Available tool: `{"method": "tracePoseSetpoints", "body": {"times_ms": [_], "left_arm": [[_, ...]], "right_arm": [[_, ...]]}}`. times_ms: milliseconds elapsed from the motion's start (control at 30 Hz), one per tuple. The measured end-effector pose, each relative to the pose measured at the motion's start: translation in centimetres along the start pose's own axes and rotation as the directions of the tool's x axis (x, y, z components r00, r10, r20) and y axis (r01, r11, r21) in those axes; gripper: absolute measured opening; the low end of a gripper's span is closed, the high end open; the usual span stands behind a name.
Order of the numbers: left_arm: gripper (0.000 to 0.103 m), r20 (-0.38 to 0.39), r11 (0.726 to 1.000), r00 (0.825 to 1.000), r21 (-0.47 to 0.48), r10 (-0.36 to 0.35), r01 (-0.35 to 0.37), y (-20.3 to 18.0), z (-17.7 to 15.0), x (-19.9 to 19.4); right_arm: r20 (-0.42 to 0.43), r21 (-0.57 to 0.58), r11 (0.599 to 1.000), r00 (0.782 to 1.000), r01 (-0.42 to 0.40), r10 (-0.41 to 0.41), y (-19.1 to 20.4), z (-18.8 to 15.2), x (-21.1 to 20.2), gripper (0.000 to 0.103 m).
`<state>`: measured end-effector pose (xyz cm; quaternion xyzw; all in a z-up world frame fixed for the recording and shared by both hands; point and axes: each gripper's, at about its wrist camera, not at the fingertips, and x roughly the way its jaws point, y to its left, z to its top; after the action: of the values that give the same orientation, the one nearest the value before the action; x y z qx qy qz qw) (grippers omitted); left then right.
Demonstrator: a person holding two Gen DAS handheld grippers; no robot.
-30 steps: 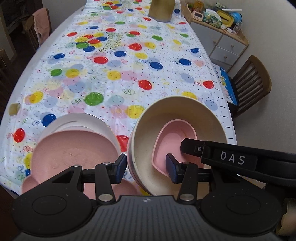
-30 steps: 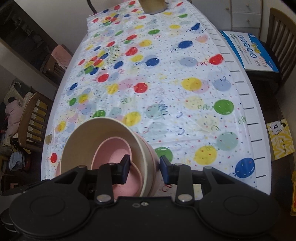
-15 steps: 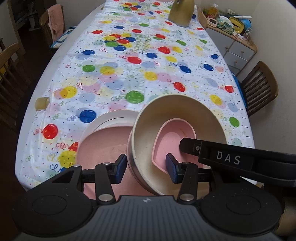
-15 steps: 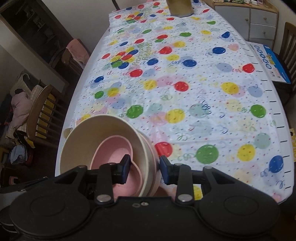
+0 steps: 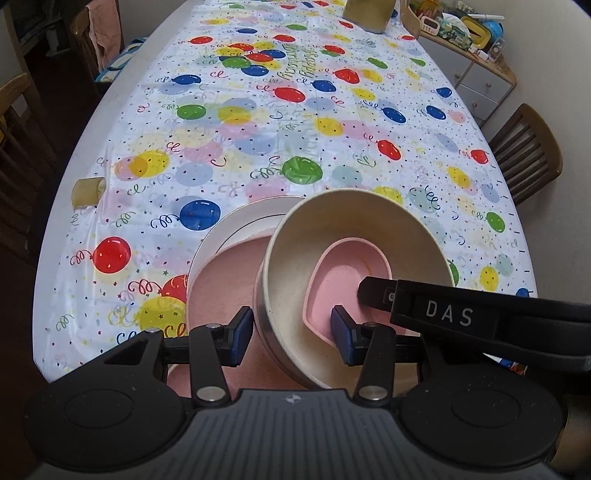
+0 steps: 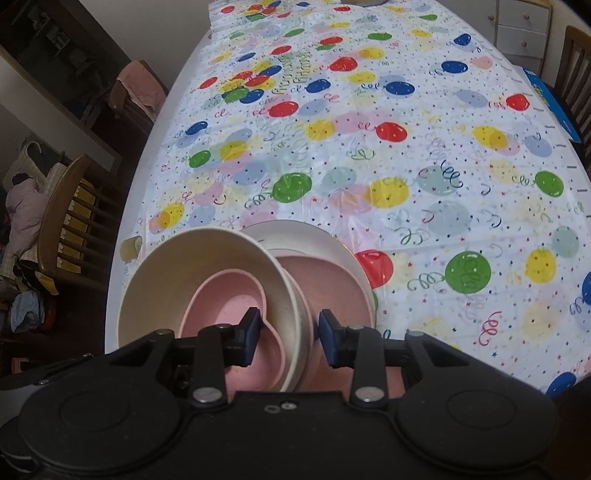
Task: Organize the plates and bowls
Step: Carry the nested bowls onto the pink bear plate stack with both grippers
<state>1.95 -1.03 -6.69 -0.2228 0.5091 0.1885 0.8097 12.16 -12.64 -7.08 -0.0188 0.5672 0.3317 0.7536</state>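
Note:
A stack of cream bowls [image 5: 354, 229] with a pink heart-shaped bowl [image 5: 347, 269] inside is held between both grippers, tilted, over the plates. My left gripper [image 5: 291, 339] is shut on the stack's near-left wall, one pad outside and one inside against the heart bowl. My right gripper [image 6: 290, 338] is shut on the opposite wall of the bowl stack [image 6: 207, 266] the same way; its arm [image 5: 461, 317] crosses the left wrist view. Beneath lies a pink plate [image 5: 221, 273] on a white plate [image 5: 251, 218], also visible as pink plate [image 6: 325, 284] and white plate [image 6: 295, 232].
The table carries a balloon-print cloth [image 5: 295, 122]. A small yellowish cup [image 5: 86, 192] sits at its left edge. A gold object [image 5: 365, 14] stands at the far end. Wooden chairs [image 5: 524, 151] line both sides, and a cluttered cabinet [image 5: 469, 33] stands at the far right.
Both grippers have carried the bowl stack leftward across the table and slightly down. The plates, earlier beside the stack, now lie partly under it. Both grips are unchanged.

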Motion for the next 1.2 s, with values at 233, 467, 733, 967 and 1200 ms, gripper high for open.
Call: {"method": "tracePoseSetpoints", "body": {"times_ms": [233,467,733,967,1200], "left_arm": [[0.045,0.008,0.999,1.000,0.036,-0.012,0.012,0.0,0.1,1.1],[0.045,0.011,0.998,1.000,0.063,-0.017,0.016,-0.2,0.1,1.9],[0.045,0.002,0.997,1.000,0.069,-0.021,0.021,-0.1,0.1,2.5],[0.046,-0.004,0.997,1.000,0.072,-0.021,0.021,0.1,0.0,2.9],[0.045,0.006,0.998,1.000,0.065,-0.028,0.028,0.6,0.1,2.8]], "right_arm": [[-0.008,0.031,0.999,1.000,0.026,-0.026,-0.1,-0.4,1.3,0.033],[-0.009,0.047,0.998,0.999,0.048,-0.048,-0.5,-0.4,1.7,0.033],[-0.012,0.072,0.996,0.999,0.054,-0.053,-0.8,-0.5,2.2,0.033],[-0.021,0.079,0.995,0.998,0.054,-0.052,-0.9,-0.5,2.6,0.035],[-0.018,0.074,0.996,0.999,0.050,-0.049,-0.8,-0.5,2.8,0.035]]}}
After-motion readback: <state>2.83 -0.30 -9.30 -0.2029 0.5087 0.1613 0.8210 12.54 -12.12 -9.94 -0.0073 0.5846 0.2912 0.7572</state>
